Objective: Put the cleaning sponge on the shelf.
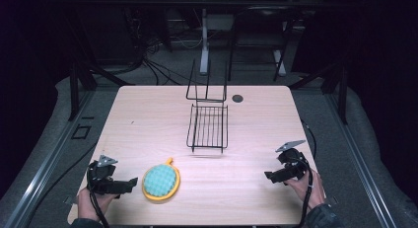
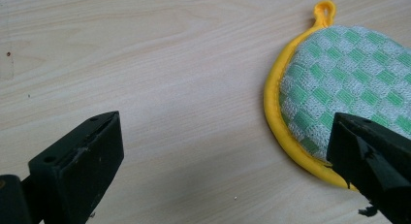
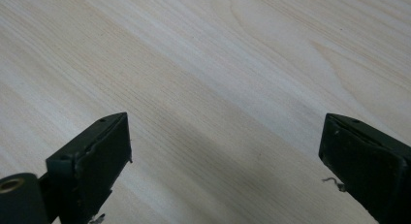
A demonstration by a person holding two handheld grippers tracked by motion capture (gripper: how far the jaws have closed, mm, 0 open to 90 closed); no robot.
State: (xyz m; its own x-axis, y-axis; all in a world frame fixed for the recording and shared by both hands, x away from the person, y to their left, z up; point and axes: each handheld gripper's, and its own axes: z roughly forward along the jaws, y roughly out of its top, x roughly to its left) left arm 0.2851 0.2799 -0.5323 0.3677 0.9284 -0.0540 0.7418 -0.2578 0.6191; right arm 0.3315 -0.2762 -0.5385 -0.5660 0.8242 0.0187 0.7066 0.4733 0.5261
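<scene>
high view above the table [image 1: 148, 114], both gripper views close, facing down; left sharing the potholder [image 2: 339, 83]

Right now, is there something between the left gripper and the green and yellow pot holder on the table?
Nothing visible. The left gripper sits open just left of the pot holder, with bare table between them. In the left gripper view one jaw already overlaps the yellow rim. The wire rack stands farther back, out of the way.
</scene>
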